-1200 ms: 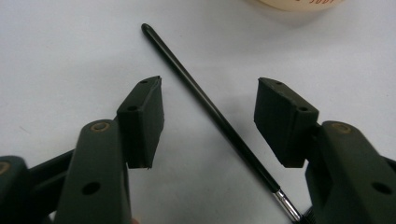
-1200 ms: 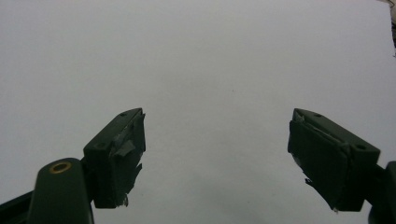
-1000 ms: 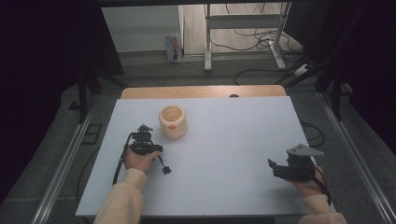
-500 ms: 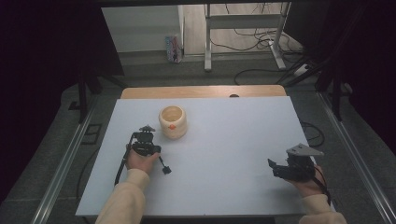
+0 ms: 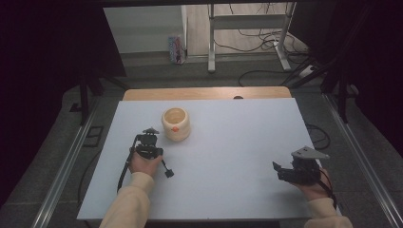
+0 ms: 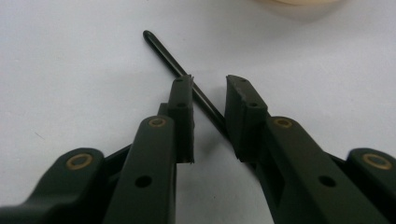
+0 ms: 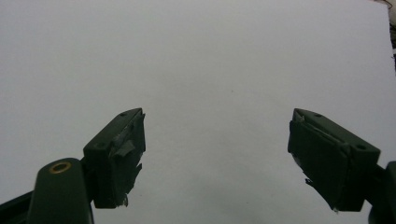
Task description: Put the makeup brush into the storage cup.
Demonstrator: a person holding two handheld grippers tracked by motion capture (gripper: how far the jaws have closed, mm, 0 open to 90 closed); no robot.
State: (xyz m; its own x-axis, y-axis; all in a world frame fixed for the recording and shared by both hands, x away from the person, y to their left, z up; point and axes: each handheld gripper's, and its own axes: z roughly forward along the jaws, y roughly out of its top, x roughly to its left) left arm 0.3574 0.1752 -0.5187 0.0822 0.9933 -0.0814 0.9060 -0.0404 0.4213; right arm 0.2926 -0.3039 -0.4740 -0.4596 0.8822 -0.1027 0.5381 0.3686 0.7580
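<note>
Left gripper (image 6: pixel 208 114), fingers narrowly parted, straddles a black rod (image 6: pixel 180 70) near the cup (image 5: pixel 176 124), ungrasped; right gripper (image 7: pixel 217 158) gapes empty.

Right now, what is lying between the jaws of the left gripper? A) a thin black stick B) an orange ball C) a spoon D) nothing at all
A: in the left gripper view, a thin black stick lies slanted on the white table and runs down between the slightly parted jaws of the left gripper.
</note>
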